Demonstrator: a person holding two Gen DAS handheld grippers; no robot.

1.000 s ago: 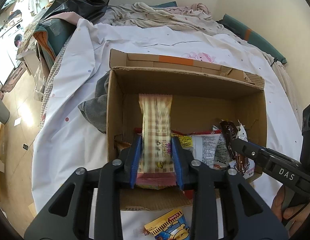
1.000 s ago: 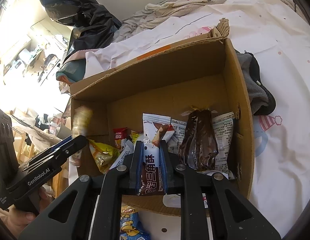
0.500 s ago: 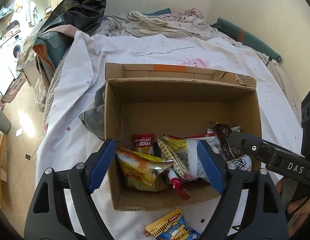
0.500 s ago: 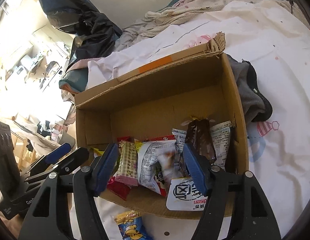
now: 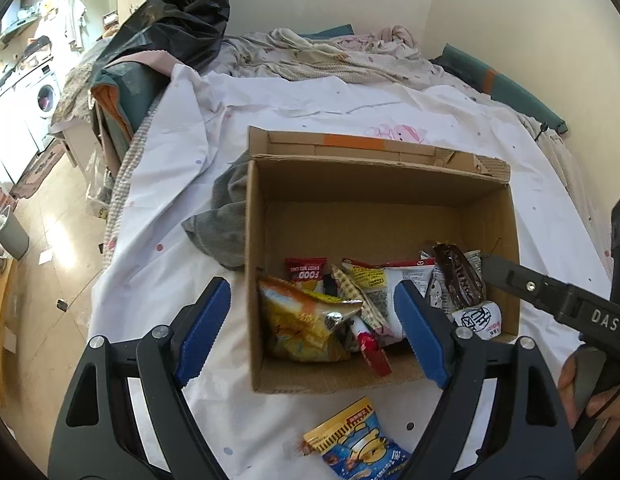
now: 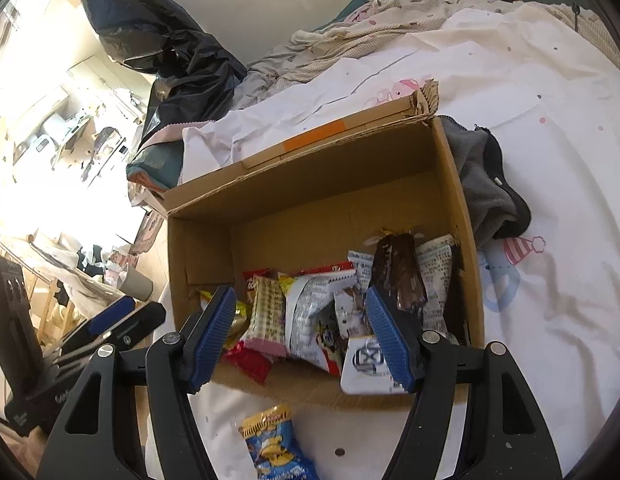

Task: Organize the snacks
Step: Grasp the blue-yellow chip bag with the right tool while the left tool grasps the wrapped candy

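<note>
An open cardboard box [image 5: 381, 184] [image 6: 310, 184] sits on a white bedsheet and holds several snack packets at its near side: a yellow bag [image 5: 306, 324], a checked pink packet [image 6: 266, 312], a white packet [image 6: 310, 312] and a dark brown bar [image 5: 457, 280] [image 6: 401, 276]. A blue and yellow snack bag [image 5: 357, 448] [image 6: 274, 444] lies on the sheet in front of the box. My left gripper [image 5: 310, 332] is open and empty above the box's near left corner. My right gripper [image 6: 302, 332] is open and empty above the box's near edge.
A grey garment [image 5: 222, 224] [image 6: 485, 188] lies against the box. Rumpled bedding [image 5: 329, 60] and a black plastic bag [image 5: 182, 12] lie at the far end of the bed. The bed edge and floor [image 5: 50, 240] are at the left.
Both grippers have opened and let go of their packets, which now lie in the box. Both grippers have pulled back and up from the box.
</note>
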